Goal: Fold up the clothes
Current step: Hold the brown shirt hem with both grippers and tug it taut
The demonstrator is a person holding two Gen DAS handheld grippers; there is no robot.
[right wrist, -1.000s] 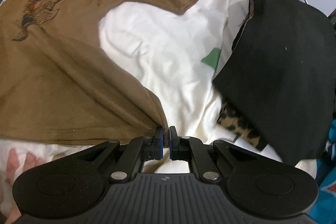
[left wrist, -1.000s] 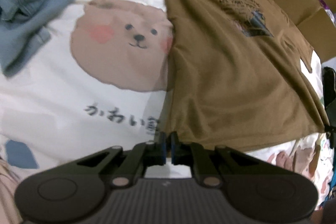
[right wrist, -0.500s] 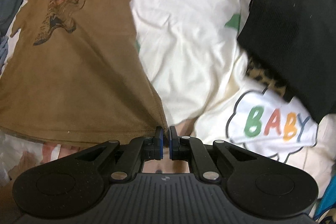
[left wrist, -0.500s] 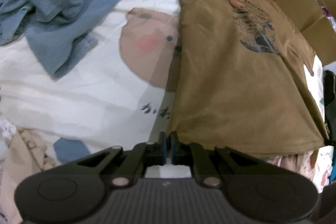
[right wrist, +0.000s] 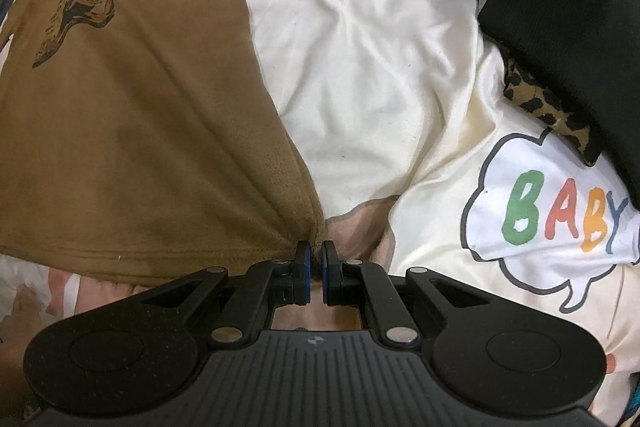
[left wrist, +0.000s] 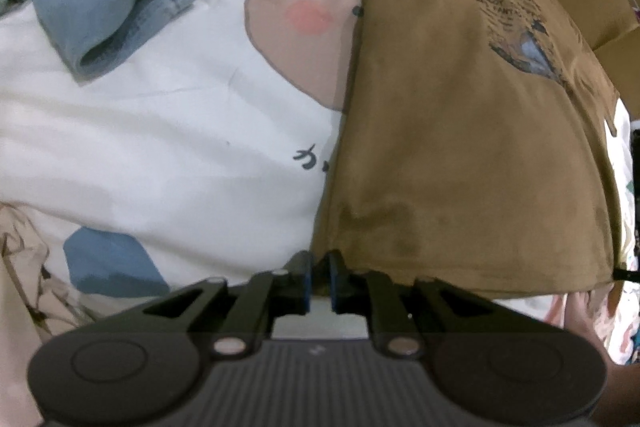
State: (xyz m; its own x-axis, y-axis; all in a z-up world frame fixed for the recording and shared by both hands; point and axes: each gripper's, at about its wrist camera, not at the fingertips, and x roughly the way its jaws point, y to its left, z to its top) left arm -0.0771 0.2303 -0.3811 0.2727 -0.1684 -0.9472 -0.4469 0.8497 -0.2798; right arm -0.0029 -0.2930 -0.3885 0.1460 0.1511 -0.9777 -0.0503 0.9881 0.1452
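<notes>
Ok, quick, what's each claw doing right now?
Left claw: just been opening, slightly apart, brown T-shirt hem corner between its pads.
Right claw: closed on the shirt's other hem corner.

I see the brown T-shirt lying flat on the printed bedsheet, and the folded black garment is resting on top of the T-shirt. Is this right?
Not quite. The folded black garment does not rest on the brown T-shirt; it lies apart from it, with bare printed bedsheet between them, as the right wrist view shows. The T-shirt does lie spread on the bedsheet.
</notes>
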